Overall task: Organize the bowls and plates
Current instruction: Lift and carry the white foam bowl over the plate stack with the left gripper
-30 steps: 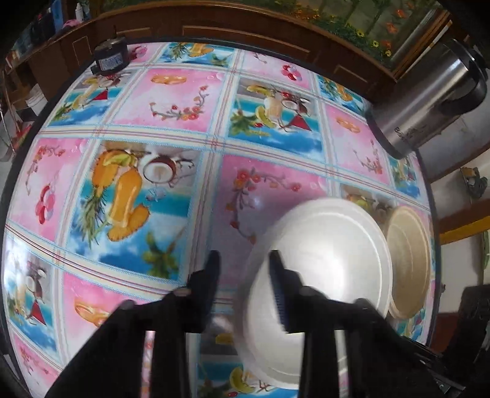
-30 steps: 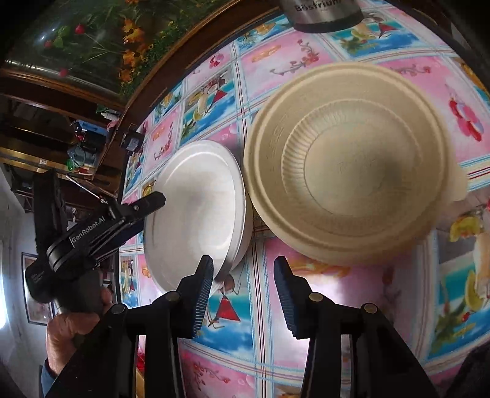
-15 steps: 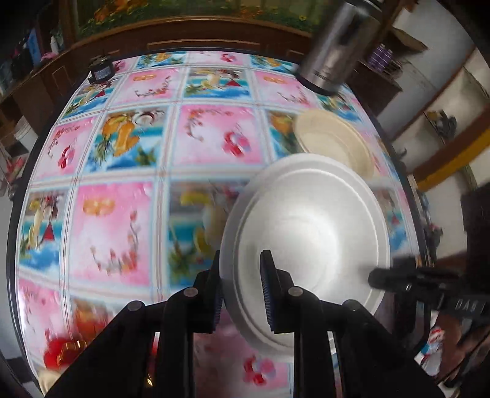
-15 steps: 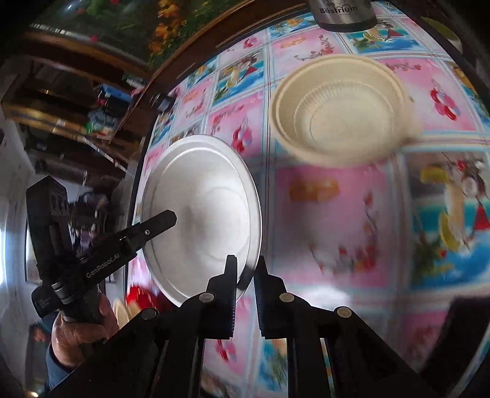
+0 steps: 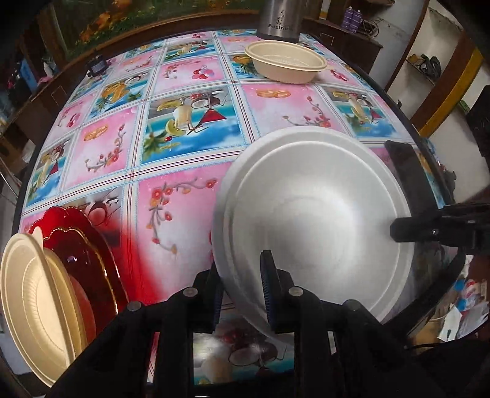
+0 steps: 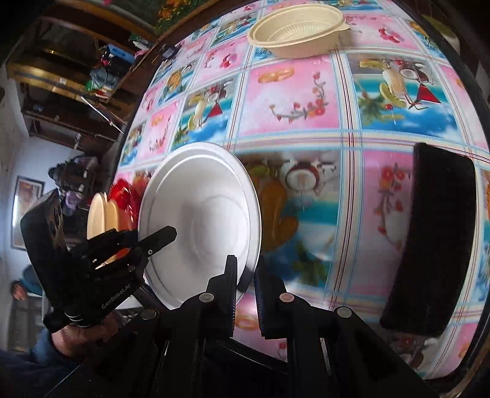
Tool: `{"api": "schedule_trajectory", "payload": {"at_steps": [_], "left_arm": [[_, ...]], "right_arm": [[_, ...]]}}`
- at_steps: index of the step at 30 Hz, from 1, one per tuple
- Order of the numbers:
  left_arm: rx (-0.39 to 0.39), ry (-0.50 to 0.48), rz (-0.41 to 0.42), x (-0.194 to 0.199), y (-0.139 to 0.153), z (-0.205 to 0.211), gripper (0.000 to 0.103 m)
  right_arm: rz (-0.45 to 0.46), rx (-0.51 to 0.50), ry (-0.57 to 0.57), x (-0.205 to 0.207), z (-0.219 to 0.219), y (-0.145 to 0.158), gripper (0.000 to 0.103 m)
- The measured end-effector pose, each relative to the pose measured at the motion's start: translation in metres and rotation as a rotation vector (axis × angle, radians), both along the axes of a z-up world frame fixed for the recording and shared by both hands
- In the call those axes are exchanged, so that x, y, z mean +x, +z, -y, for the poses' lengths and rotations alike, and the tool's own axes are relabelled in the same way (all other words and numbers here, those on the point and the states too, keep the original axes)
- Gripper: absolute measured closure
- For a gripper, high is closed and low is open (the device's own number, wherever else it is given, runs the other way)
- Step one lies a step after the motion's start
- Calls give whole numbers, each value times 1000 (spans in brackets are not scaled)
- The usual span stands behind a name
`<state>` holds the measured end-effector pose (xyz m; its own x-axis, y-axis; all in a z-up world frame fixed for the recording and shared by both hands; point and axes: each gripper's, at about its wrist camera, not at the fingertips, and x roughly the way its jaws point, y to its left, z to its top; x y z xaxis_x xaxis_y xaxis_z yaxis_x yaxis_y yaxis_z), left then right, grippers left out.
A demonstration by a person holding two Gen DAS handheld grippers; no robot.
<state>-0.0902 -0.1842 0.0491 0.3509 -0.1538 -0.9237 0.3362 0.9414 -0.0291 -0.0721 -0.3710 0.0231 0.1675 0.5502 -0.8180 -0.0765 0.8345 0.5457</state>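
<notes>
A white plate (image 5: 315, 220) hangs tilted above the tablecloth, held by both grippers. My left gripper (image 5: 240, 269) is shut on its near rim. My right gripper (image 6: 246, 269) is shut on the opposite rim of the white plate (image 6: 202, 223); in the left wrist view the right gripper (image 5: 422, 226) reaches in from the right. A cream bowl (image 5: 288, 65) sits far back on the table. At the left edge a red plate (image 5: 82, 245) and cream plates (image 5: 33, 290) stand on edge.
A steel flask (image 5: 281, 18) stands behind the cream bowl. A long black object (image 6: 435, 238) lies on the table (image 6: 291, 101) near its right edge. A person's hand (image 6: 79, 333) holds the left gripper. Shelves and cabinets surround the table.
The right gripper closed on the white plate's rim. Both grippers carried the plate away from the cream bowl toward the near left, and the standing red and cream plates came into view.
</notes>
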Motion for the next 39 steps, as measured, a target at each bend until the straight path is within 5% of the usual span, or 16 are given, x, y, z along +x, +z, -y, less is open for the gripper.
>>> {"api": "schedule_trajectory", "payload": {"at_steps": [7,39], "left_arm": [[93,-39,94,-18,6,6,83],[130,55,227,-25,47,-31,83]], "right_arm": [[60,-58,2,-2,-4,3,91],[204,-86,103,2,-52,41,91]]}}
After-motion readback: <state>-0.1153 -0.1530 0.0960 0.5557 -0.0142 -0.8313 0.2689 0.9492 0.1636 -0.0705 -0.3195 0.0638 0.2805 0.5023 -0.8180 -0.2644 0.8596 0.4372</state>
